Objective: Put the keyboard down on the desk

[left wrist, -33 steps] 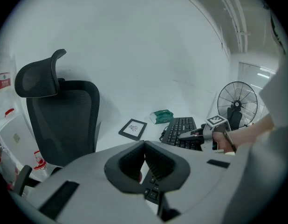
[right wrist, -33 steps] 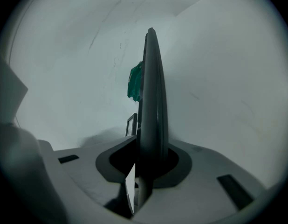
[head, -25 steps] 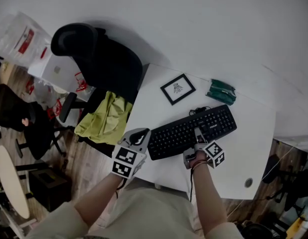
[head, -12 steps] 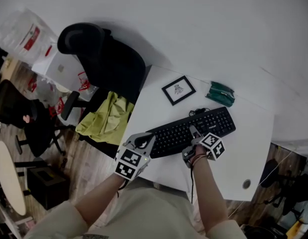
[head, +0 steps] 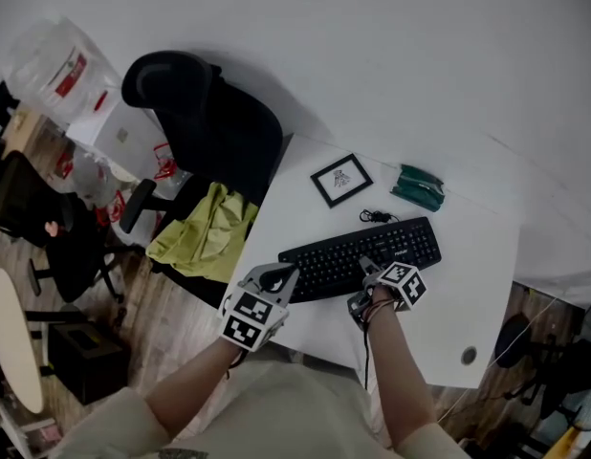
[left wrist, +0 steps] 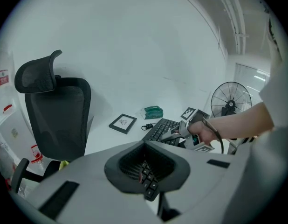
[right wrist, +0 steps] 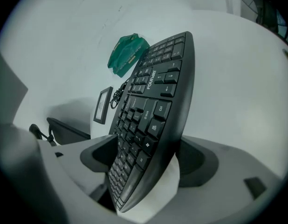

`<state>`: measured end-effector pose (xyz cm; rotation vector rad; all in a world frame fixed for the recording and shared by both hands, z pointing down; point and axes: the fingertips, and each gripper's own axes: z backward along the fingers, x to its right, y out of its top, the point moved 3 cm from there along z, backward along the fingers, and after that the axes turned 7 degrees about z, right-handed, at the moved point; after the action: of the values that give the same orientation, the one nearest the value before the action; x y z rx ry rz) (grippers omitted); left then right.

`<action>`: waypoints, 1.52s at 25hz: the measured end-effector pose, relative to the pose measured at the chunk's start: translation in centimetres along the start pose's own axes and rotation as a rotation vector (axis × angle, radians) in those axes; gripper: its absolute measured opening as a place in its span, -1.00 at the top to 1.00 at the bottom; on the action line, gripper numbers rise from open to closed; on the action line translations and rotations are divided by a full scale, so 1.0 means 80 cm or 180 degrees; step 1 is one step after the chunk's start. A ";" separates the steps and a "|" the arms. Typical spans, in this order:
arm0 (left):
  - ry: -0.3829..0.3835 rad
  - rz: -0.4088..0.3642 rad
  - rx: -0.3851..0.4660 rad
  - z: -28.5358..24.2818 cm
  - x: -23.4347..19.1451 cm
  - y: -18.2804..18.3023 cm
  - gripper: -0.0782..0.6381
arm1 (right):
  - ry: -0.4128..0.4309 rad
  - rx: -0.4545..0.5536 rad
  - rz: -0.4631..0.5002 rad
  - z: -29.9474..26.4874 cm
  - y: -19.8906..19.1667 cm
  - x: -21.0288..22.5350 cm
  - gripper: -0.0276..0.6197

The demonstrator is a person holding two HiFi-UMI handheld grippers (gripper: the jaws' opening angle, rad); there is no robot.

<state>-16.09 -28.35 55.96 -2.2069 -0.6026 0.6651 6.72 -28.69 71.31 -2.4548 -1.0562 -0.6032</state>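
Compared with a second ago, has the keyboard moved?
Yes. The keyboard has swung: its left end is now farther from the desk's near edge and closer to the picture frame.

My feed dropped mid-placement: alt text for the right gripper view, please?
A black keyboard stands between the right gripper's opening jaws, on a white desk. A green packet and a framed picture lie beyond it.

Your left gripper (head: 276, 277) covers the keyboard's (head: 367, 251) left end. Behind the keyboard, you can't read the framed print (head: 340, 180); green packet (head: 417, 186) there too small to identify.
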 end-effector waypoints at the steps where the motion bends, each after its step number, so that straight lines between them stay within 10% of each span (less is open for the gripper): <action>1: 0.0007 0.0010 0.0010 0.002 0.000 0.000 0.72 | -0.0015 -0.0019 0.0004 0.002 -0.003 0.002 -0.26; 14: 0.0176 -0.0026 0.0270 0.018 -0.015 0.032 0.72 | 0.0184 0.0592 0.1067 0.086 0.045 -0.037 -0.23; 24: 0.0095 -0.0270 0.0658 0.041 0.011 0.110 0.72 | 0.1117 0.1679 0.1993 0.238 0.097 -0.158 0.40; 38: -0.0150 -0.0828 0.1442 0.140 0.082 0.248 0.72 | 0.1209 0.3138 0.3417 0.475 0.098 -0.255 0.69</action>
<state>-13.92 -30.88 32.48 -1.6648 -0.6736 0.6442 8.61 -25.89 27.60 -1.5497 0.2004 -0.0941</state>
